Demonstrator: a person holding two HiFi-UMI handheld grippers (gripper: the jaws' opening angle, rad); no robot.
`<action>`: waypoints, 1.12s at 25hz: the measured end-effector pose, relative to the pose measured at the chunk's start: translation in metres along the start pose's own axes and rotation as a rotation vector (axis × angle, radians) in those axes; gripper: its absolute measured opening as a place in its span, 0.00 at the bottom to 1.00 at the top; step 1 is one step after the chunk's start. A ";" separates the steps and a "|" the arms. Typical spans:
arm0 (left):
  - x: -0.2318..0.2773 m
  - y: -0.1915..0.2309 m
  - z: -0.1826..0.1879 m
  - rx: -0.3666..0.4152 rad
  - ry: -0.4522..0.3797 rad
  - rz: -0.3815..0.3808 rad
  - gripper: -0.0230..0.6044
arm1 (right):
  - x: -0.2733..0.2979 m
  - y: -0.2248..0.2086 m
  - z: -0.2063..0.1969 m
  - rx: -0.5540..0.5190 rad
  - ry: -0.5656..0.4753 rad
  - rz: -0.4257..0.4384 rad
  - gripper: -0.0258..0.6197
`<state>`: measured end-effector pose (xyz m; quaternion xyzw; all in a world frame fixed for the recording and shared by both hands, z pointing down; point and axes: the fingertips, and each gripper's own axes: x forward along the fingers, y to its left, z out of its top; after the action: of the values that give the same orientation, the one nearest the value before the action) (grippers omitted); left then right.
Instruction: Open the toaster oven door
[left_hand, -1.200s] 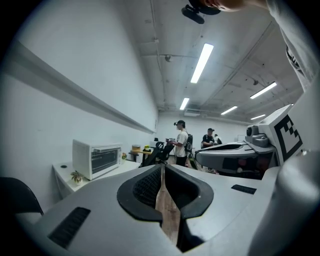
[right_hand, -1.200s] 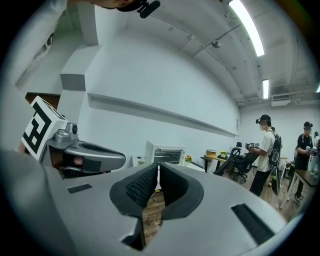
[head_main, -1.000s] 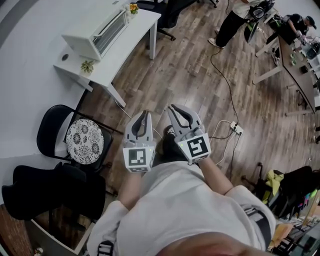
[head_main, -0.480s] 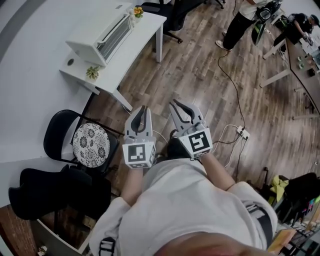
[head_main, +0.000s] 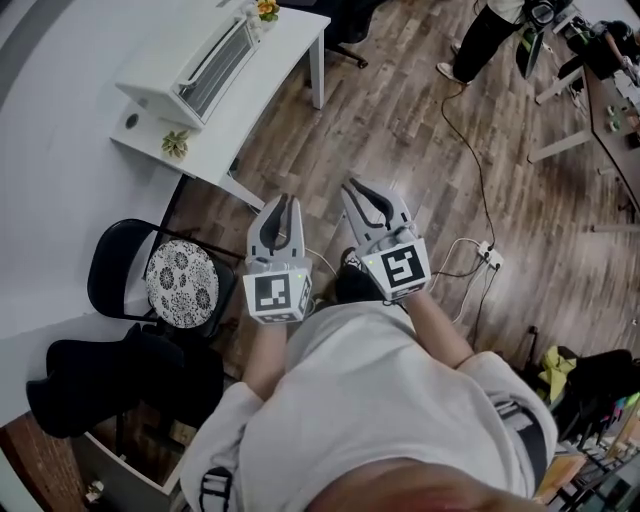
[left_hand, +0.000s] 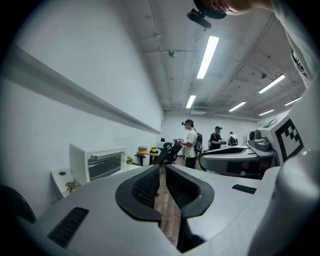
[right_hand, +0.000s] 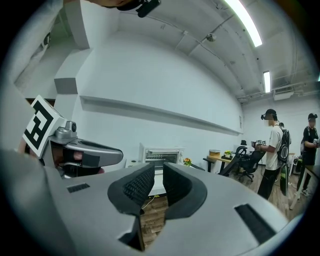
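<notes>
Two grippers are held out side by side over the wood floor. The left gripper is seen with its jaws pressed together at the tips. Only a thin strip of floor can be seen between the black pads, and nothing is held there. The right gripper is seen with its jaws spread a little. They have just been opening, and nothing is held between them. Both grippers are pointed ahead, about level.

The toaster oven is found far ahead of the grippers and off to the left of them. It is set on a white table by the wall. Its glass door is shut and is not touched by either gripper. From the right gripper view, the toaster oven is seen just above the gap between the jaws.

A small green plant is set on the table corner nearest the grippers. A pot of yellow flowers is set at the far end of the toaster oven. A black chair with a patterned cushion is placed near the left side of the left gripper. A white power strip is laid on the floor to the right of the right gripper. People are seen well apart, far ahead and to the right.
</notes>
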<state>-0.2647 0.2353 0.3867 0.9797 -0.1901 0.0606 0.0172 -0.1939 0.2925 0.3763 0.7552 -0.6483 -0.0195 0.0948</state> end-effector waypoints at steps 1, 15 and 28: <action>0.006 -0.001 -0.001 0.001 0.006 0.000 0.09 | 0.002 -0.005 -0.001 0.003 -0.003 0.002 0.12; 0.082 -0.017 0.008 0.030 0.042 0.012 0.09 | 0.033 -0.080 -0.017 0.096 -0.026 0.008 0.12; 0.126 -0.017 0.007 0.018 0.053 0.090 0.09 | 0.055 -0.123 -0.024 0.099 -0.036 0.079 0.12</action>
<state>-0.1416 0.2045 0.3953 0.9683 -0.2331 0.0889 0.0104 -0.0613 0.2591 0.3846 0.7323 -0.6794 0.0030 0.0463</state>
